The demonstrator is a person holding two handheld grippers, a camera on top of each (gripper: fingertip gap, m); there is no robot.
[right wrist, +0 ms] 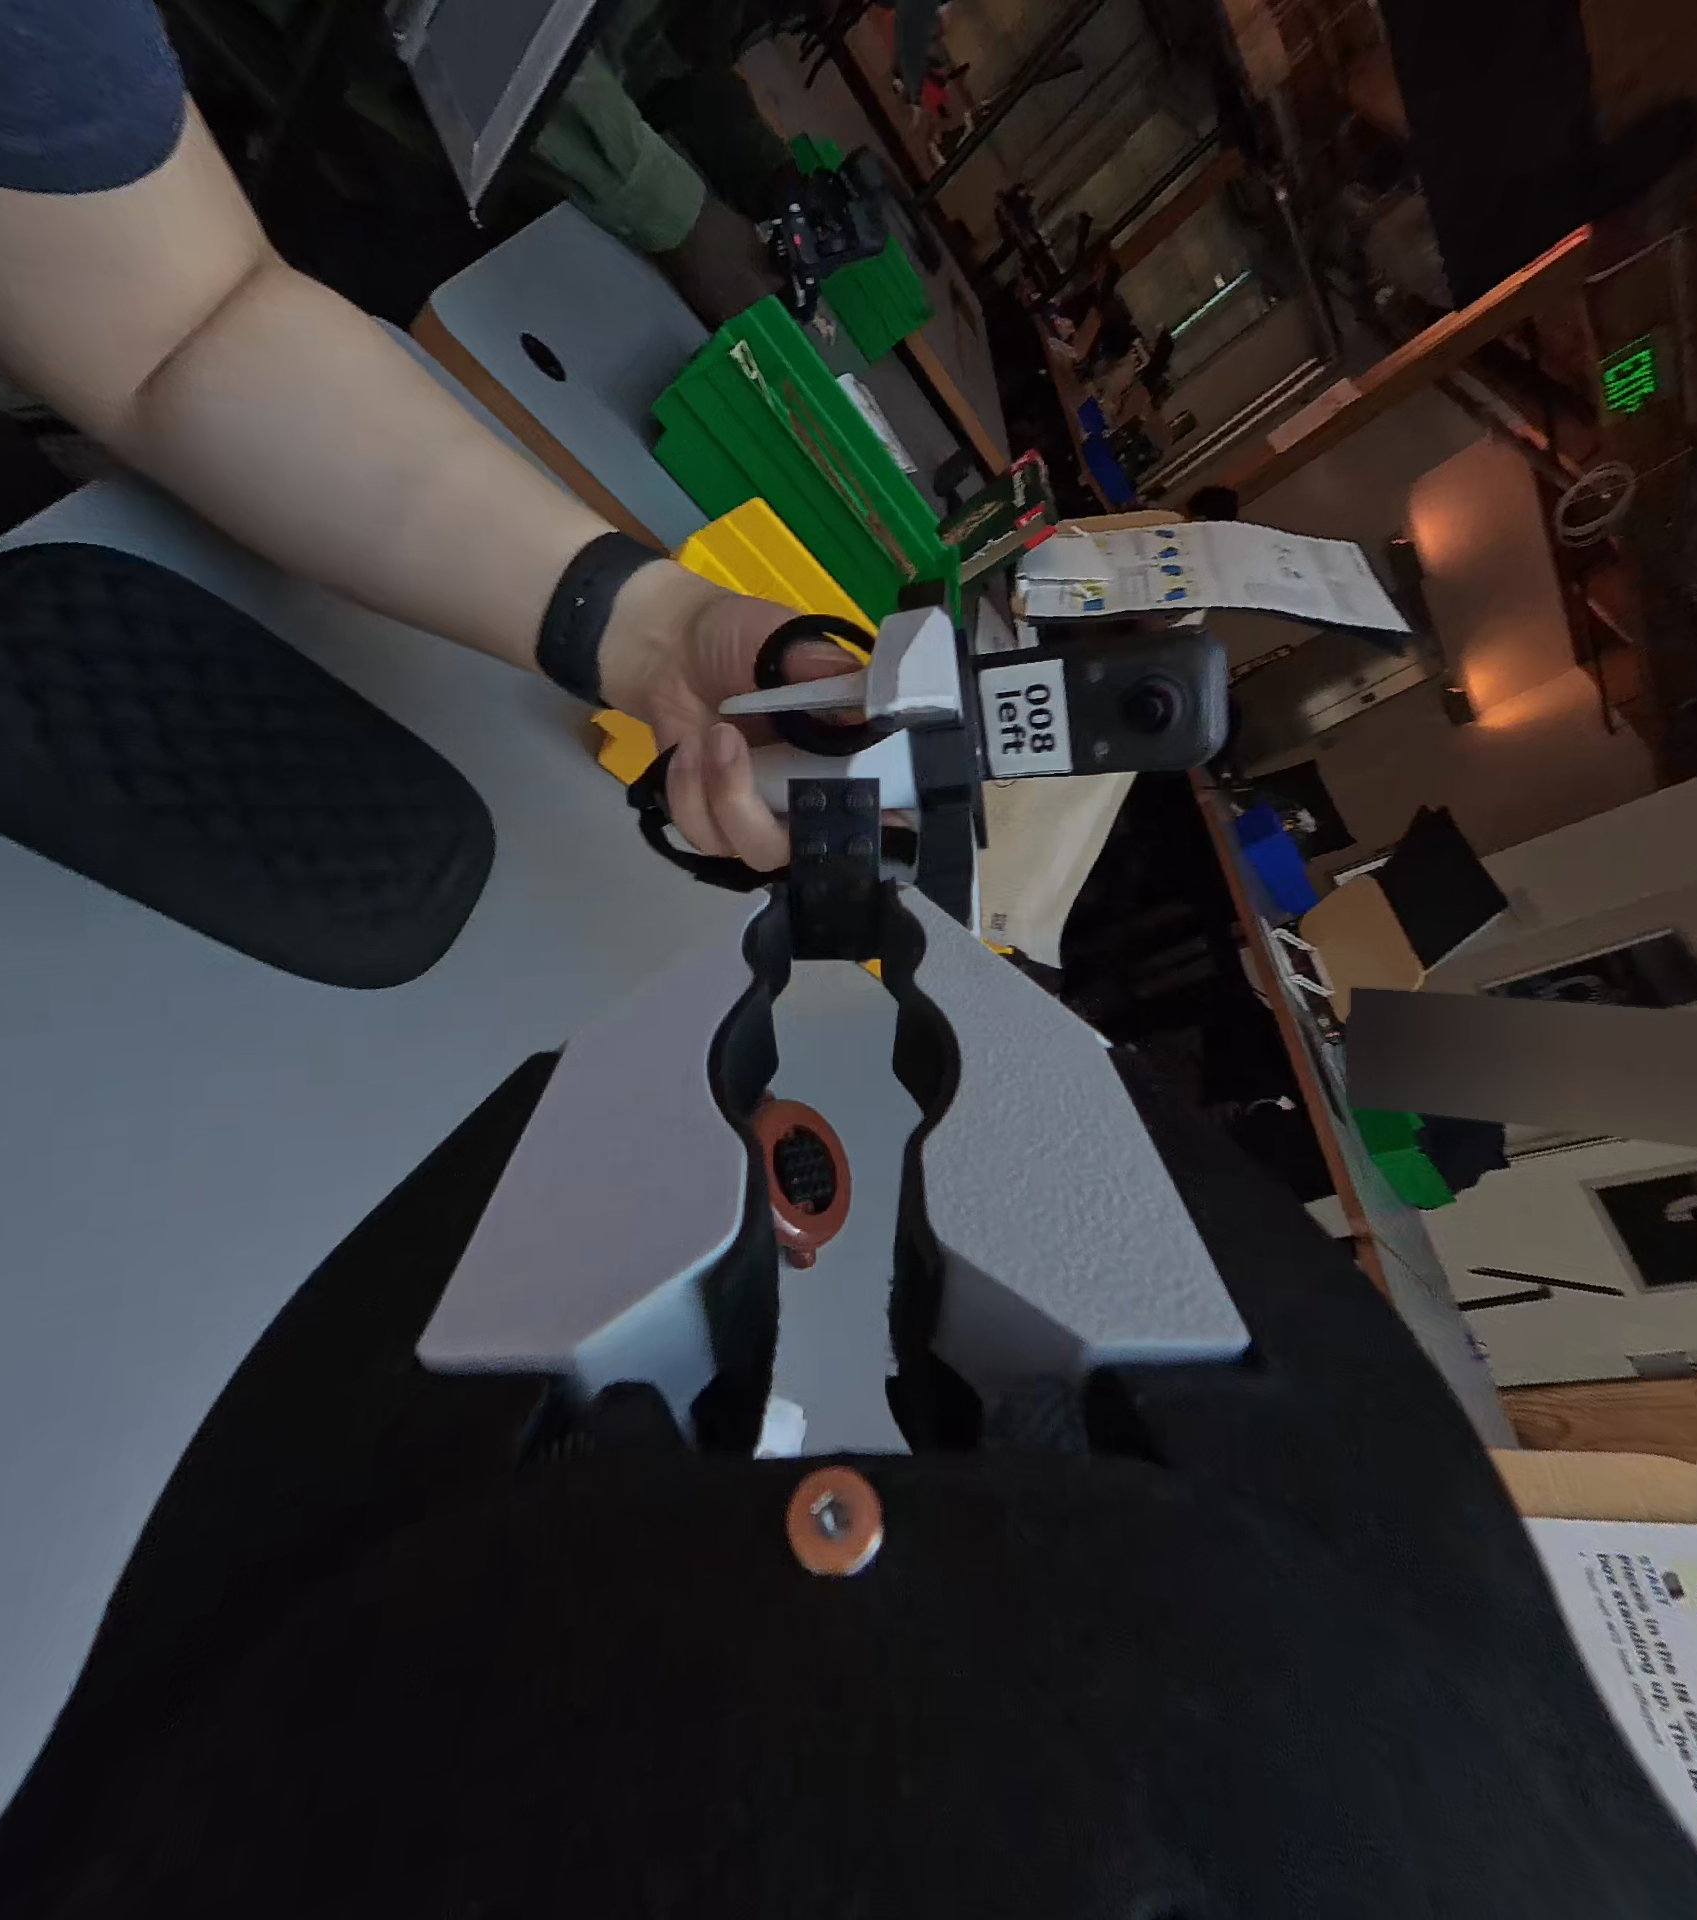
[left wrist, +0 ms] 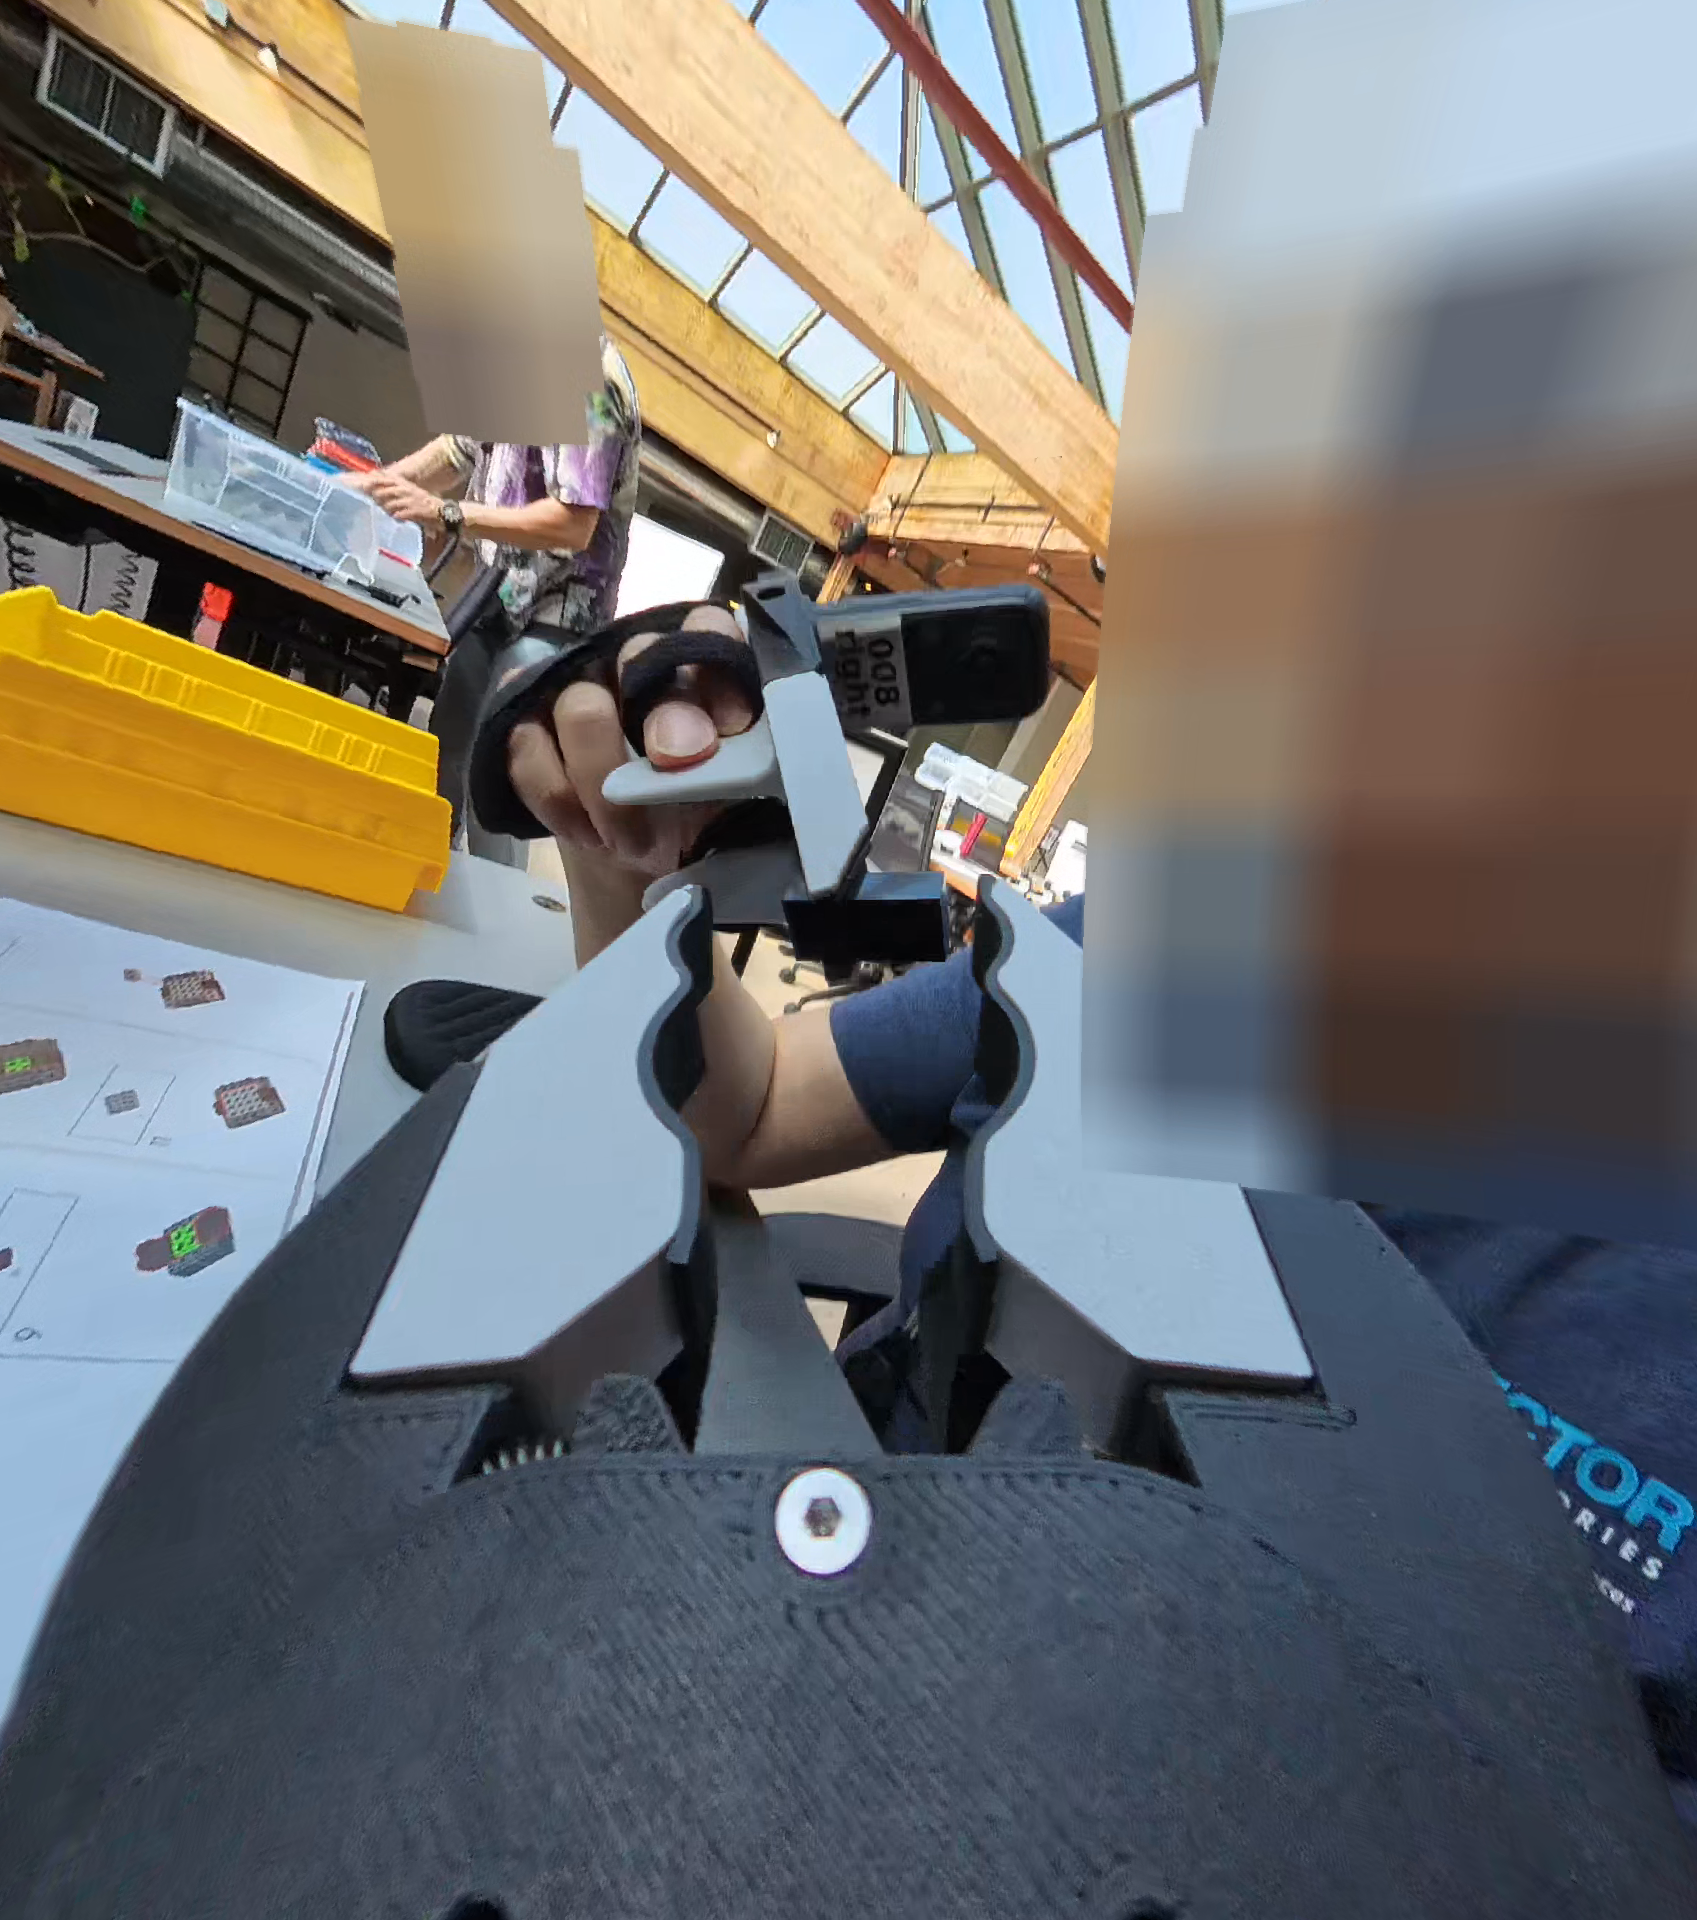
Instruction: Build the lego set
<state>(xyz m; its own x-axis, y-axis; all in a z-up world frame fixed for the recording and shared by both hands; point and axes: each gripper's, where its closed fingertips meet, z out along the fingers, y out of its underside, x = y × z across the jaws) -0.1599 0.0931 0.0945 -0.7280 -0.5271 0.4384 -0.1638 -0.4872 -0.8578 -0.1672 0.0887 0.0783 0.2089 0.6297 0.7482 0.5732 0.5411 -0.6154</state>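
Note:
My right gripper [right wrist: 836, 920] is shut on a small black studded brick [right wrist: 833, 857] and holds it in the air by its tips. In the left wrist view this right gripper [left wrist: 839, 883] hangs in a hand straight ahead, with the black brick [left wrist: 885, 925] at its tip. My left gripper [left wrist: 844, 935] is open and empty, and the brick sits just beyond the gap between its fingertips. The left gripper also shows in the right wrist view [right wrist: 911, 727], right behind the brick. A brown oval piece with a black studded centre [right wrist: 802, 1174] lies on the table below.
A stack of yellow bins [left wrist: 179, 748] stands at the table's left, with the printed instruction sheet [left wrist: 96, 1122] in front. A black padded chair part [right wrist: 179, 758] is at the table edge. Green bins [right wrist: 792, 436] lie farther back. A person [left wrist: 532, 499] works at another table.

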